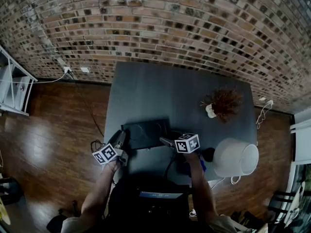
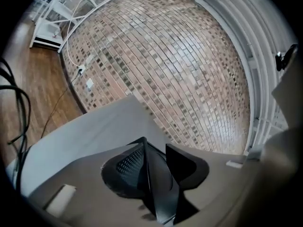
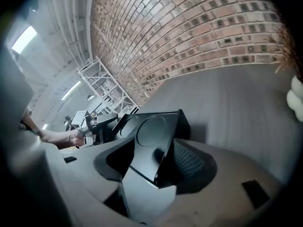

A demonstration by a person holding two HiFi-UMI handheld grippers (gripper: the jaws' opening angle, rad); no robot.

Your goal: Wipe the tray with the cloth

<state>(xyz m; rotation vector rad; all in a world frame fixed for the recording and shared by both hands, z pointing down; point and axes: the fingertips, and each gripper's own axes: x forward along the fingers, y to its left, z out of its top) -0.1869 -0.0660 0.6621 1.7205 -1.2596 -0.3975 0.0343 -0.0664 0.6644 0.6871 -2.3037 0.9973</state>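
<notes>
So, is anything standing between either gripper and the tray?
Nothing visible does. The tray sits between the jaws of both the left gripper and the right gripper, one at each end of it.

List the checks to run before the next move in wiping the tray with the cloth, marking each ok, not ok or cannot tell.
1. The tray stands between the jaws of the left claw: ok.
2. It stands between the jaws of the right claw: ok.
3. Pads press the tray firmly: cannot tell.
4. A claw holds the cloth: not ok, both are at the tray.
5. Cloth found: cannot tell; a blue patch by the right arm may be it.
</notes>
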